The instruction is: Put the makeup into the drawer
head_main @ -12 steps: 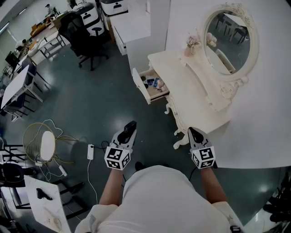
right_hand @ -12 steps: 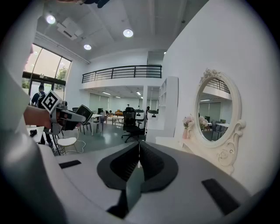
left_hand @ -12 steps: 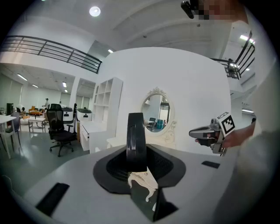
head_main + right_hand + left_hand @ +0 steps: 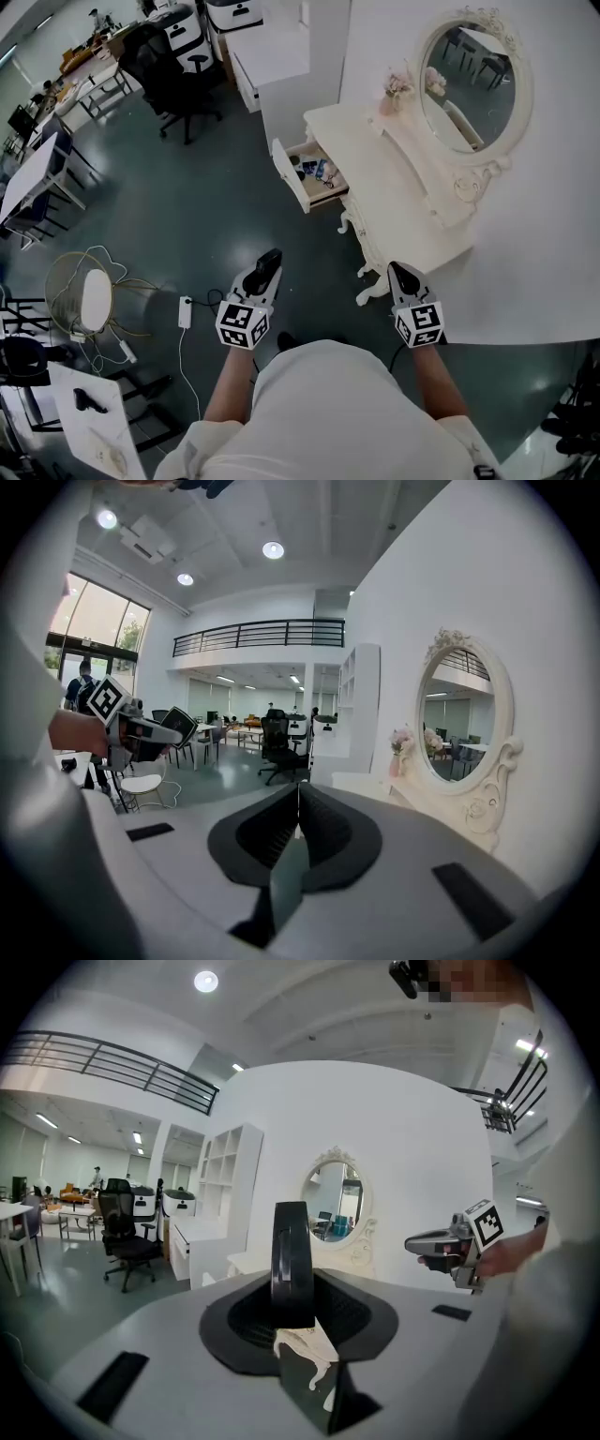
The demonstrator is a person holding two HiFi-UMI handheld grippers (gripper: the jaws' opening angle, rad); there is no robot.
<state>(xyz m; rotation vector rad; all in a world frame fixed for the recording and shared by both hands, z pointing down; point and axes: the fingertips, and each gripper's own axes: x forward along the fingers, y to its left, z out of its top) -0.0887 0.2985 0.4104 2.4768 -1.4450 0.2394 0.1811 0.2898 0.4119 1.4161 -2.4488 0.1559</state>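
The white dressing table [image 4: 375, 173] stands ahead to the right, with its drawer [image 4: 292, 186] pulled out. Several small makeup items [image 4: 317, 171] lie inside it. Both grippers are held level in front of my body, well short of the table. In the head view my left gripper [image 4: 270, 258] is over the dark floor; in its own view [image 4: 292, 1241] the black jaws sit together with nothing between them. My right gripper [image 4: 397, 270] is near the table's leg; in its own view [image 4: 298, 794] the jaws meet in a thin line, holding nothing.
An oval mirror [image 4: 469, 84] and a pink flower vase [image 4: 394, 94] stand on the table. A white cabinet [image 4: 267, 56] and a black office chair [image 4: 183, 70] are beyond. A wire stool [image 4: 89, 300] and a power strip [image 4: 186, 312] with cable are on the floor at left.
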